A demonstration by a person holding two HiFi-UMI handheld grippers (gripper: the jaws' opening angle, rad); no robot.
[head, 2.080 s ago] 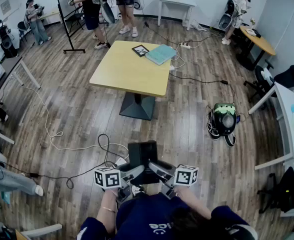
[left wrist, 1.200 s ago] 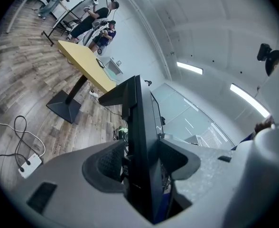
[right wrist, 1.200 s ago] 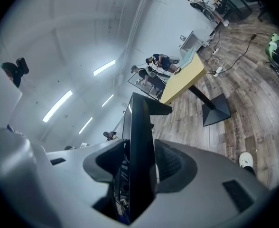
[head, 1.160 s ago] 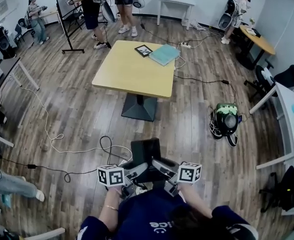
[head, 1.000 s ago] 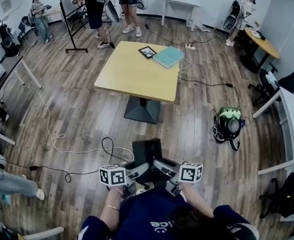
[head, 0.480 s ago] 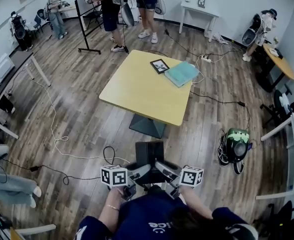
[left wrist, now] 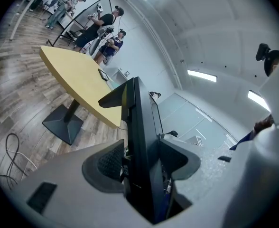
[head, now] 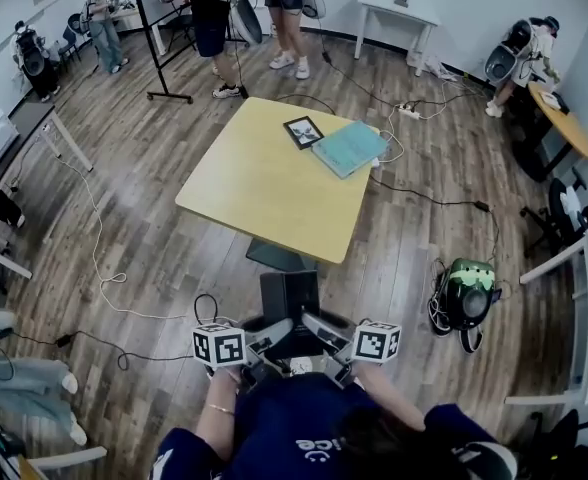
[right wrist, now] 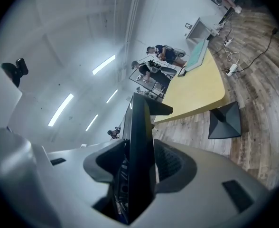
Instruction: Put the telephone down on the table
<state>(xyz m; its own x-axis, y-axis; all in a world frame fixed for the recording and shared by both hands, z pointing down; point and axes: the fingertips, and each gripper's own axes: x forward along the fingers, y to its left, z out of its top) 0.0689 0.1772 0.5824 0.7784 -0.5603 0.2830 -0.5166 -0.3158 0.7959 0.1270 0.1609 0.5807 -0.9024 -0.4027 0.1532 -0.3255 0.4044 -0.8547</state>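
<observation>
A flat black telephone [head: 289, 301] is held edge-on between both grippers, low in the head view and just short of the yellow table [head: 264, 183]. My left gripper [head: 267, 334] is shut on its left side and my right gripper [head: 321, 329] on its right side. The left gripper view has the telephone [left wrist: 142, 146] standing upright between the dark pads [left wrist: 112, 161], with the table [left wrist: 75, 77] beyond it. From the right gripper [right wrist: 140, 167], the telephone [right wrist: 140, 141] fills the gap between the pads [right wrist: 170, 163], and the table [right wrist: 199, 87] lies ahead.
A small picture frame [head: 303, 131] and a teal book [head: 349, 148] lie at the table's far end. A green and black helmet-like object [head: 464, 295] and cables [head: 104, 278] lie on the wood floor. People [head: 209, 8] stand at the back.
The yellow table has come nearer and now sits just beyond the telephone. Both grippers keep the same hold on the telephone.
</observation>
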